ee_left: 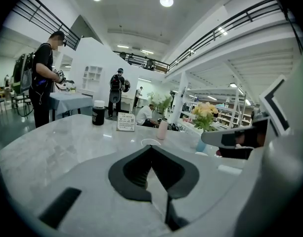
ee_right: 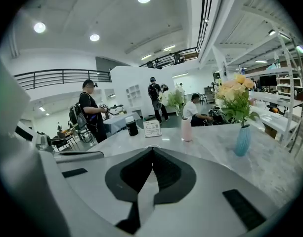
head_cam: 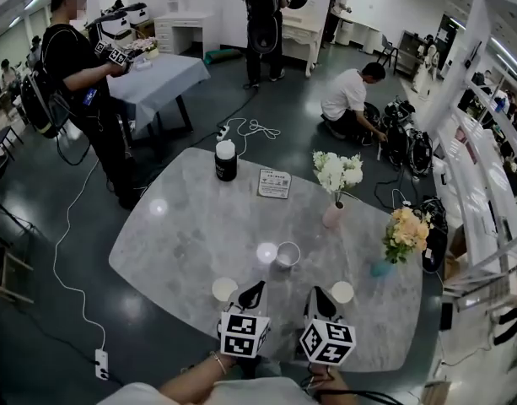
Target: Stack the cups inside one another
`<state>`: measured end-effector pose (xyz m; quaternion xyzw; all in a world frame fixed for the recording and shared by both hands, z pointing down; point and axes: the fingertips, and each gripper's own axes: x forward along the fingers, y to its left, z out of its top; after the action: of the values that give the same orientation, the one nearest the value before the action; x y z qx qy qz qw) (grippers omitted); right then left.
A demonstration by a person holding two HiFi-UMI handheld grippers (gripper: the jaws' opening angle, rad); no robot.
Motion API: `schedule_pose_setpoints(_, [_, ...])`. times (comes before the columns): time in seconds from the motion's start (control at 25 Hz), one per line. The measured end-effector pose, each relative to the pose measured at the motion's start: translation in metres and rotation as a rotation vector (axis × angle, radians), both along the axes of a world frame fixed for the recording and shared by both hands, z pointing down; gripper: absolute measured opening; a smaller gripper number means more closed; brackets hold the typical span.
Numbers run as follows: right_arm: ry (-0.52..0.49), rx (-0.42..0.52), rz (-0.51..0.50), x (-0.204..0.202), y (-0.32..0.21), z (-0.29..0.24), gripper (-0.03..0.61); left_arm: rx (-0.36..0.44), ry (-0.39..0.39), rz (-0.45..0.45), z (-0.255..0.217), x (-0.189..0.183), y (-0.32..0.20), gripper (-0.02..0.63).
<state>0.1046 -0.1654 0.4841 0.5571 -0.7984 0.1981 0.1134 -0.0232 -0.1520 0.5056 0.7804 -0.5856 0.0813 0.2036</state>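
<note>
Glossy grey marble tabletop (head_cam: 182, 226) bears round cups (head_cam: 288, 255).

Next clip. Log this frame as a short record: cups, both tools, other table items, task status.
cups: three, standing apart on the table: left cup, middle cup, right cup
stacking: none nested yet
left tool: jaws together, empty
right tool: jaws together, empty
other items: black bottle, card, pink vase, blue vase
</note>
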Motion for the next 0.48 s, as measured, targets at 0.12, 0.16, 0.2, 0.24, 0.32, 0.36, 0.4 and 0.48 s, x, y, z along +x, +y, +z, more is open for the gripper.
schedule_pose_setpoints(0.12, [-0.014,-0.002,-0.055,-0.011,-0.002,0.003,0.006,-0.013,-0.007,-0.038,0.004,-0.005,0.005,0.003])
schedule_pose_setpoints(0.16, [-0.016,-0.004,-0.076,-0.015,-0.002,0.004,0.006,-0.017,-0.009,-0.05,0.006,-0.006,0.008,0.002])
schedule_pose_setpoints(0.2, [-0.019,-0.008,-0.099,-0.02,-0.002,0.006,0.006,-0.021,-0.01,-0.065,0.007,-0.007,0.011,0.003])
schedule_pose_setpoints(0.24, [-0.023,-0.013,-0.123,-0.025,-0.002,0.009,0.006,-0.024,-0.011,-0.08,0.009,-0.008,0.013,0.002])
schedule_pose_setpoints(0.32, [-0.033,-0.031,-0.173,-0.037,0.0,0.015,0.006,-0.036,-0.01,-0.116,0.014,-0.013,0.02,0.003])
schedule_pose_setpoints(0.36, [-0.037,-0.041,-0.198,-0.044,0.002,0.02,0.006,-0.044,-0.009,-0.135,0.017,-0.016,0.023,0.002])
schedule_pose_setpoints(0.4, [-0.041,-0.051,-0.222,-0.05,0.004,0.024,0.006,-0.052,-0.008,-0.155,0.021,-0.02,0.027,0.003])
schedule_pose_setpoints(0.48, [-0.05,-0.07,-0.27,-0.062,0.008,0.031,0.006,-0.065,-0.011,-0.199,0.026,-0.029,0.035,0.002])
